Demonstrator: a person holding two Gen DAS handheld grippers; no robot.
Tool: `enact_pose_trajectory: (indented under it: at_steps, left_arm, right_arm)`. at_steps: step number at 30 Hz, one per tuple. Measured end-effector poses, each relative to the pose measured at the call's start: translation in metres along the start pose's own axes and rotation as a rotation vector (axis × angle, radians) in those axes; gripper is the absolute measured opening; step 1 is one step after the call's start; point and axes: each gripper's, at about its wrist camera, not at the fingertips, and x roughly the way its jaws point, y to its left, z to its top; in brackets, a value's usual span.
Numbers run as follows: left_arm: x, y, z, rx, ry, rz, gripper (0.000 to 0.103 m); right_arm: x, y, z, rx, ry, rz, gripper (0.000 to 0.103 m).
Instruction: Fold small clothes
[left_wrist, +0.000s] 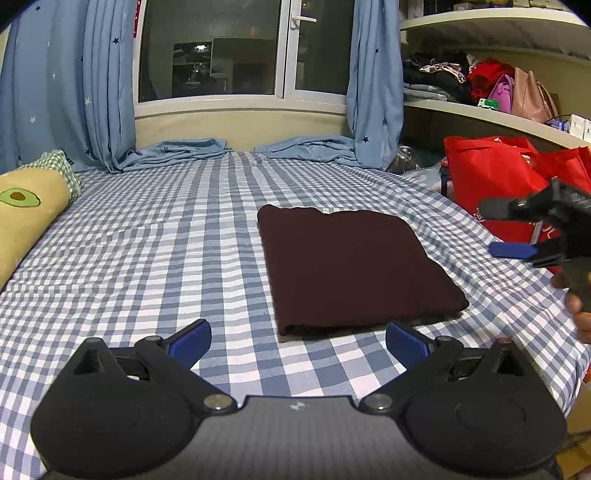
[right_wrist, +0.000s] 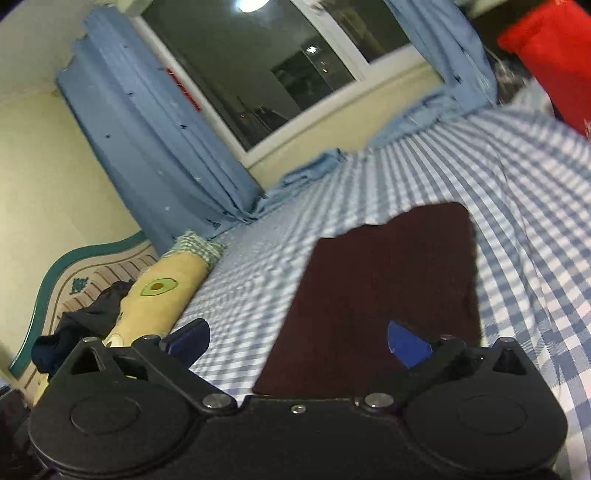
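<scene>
A dark maroon garment (left_wrist: 351, 269) lies folded into a neat rectangle on the blue-and-white checked bed sheet (left_wrist: 147, 258). My left gripper (left_wrist: 297, 341) hovers just short of its near edge, jaws wide open and empty. My right gripper (left_wrist: 504, 229) is off the garment's right side, above the sheet, also open with nothing between its fingers. In the blurred, tilted right wrist view the same garment (right_wrist: 388, 295) lies flat beneath and ahead of the open right gripper (right_wrist: 297, 339); neither pad touches it.
A yellow avocado pillow (left_wrist: 26, 218) lies along the bed's left side. Red bags (left_wrist: 495, 173) stand at the right edge below cluttered shelves (left_wrist: 480, 85). Blue curtains (left_wrist: 66, 85) pool at the far end. Dark clothes (right_wrist: 81, 328) are heaped by the headboard.
</scene>
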Motion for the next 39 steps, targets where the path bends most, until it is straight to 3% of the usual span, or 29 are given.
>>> enact_pose_trajectory:
  at_steps: [6, 11, 15, 24, 39]
  left_arm:
    - [-0.003, -0.002, -0.002, -0.003, 0.003, 0.01, 0.103]
    - [0.002, -0.005, -0.008, 0.002, 0.023, 0.008, 0.103]
    - [-0.001, -0.009, -0.01, 0.015, 0.016, -0.023, 0.103]
    - [0.003, -0.016, -0.013, 0.025, 0.023, -0.037, 0.103]
    - [0.007, -0.014, -0.016, 0.011, 0.04, -0.056, 0.103]
  right_arm:
    - [-0.027, 0.042, -0.025, -0.093, -0.047, -0.099, 0.102]
    - [-0.018, 0.046, -0.064, -0.187, -0.041, -0.326, 0.102]
    - [-0.011, 0.033, -0.075, -0.143, 0.02, -0.347, 0.102]
    - [-0.019, 0.034, -0.074, -0.115, -0.018, -0.329, 0.102]
    - [-0.018, 0.026, -0.072, -0.052, -0.004, -0.351, 0.102]
